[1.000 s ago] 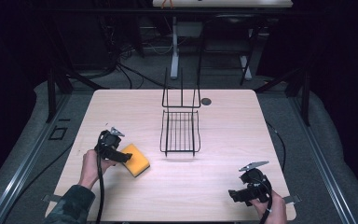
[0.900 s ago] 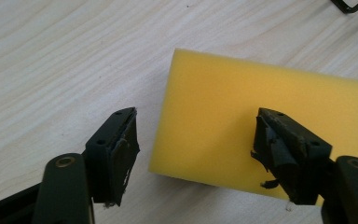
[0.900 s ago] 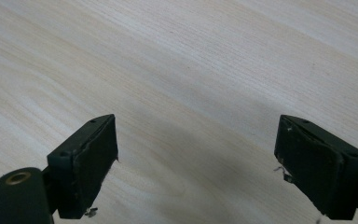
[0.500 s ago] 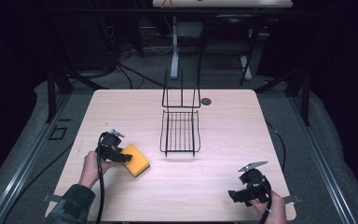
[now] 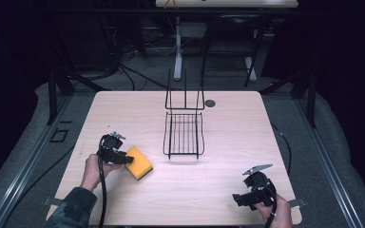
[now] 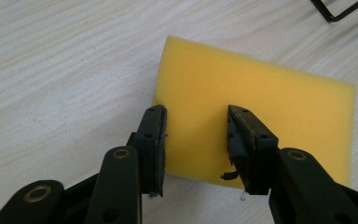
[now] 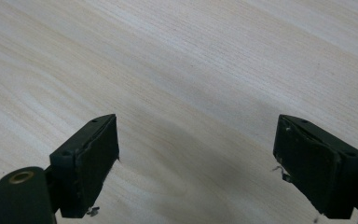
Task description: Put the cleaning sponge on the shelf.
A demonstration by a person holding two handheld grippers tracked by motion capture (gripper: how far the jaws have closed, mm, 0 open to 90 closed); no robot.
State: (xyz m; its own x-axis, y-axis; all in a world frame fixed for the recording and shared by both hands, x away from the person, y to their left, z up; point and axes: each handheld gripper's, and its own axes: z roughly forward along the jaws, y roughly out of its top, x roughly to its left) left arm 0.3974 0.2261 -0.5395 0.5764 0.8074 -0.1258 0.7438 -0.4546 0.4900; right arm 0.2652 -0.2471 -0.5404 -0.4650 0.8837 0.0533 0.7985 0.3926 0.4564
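Looking down from the high view, the left gripper [image 5: 122, 158] sits low at the table's [image 5: 228, 128] left edge, held level in a hand [image 5: 92, 172], nose to the yellow sponge [image 5: 139, 163]; the right gripper [image 5: 240, 199] rests near the front right corner. In the left gripper view the jaws have just been closing and straddle the sponge's [image 6: 256, 112] near edge, whether they pinch it I cannot tell; it's a flat yellow block. In the right gripper view, jaws spread wide over bare wood.

Lit tabletop – dark surroundings (soft shadows)
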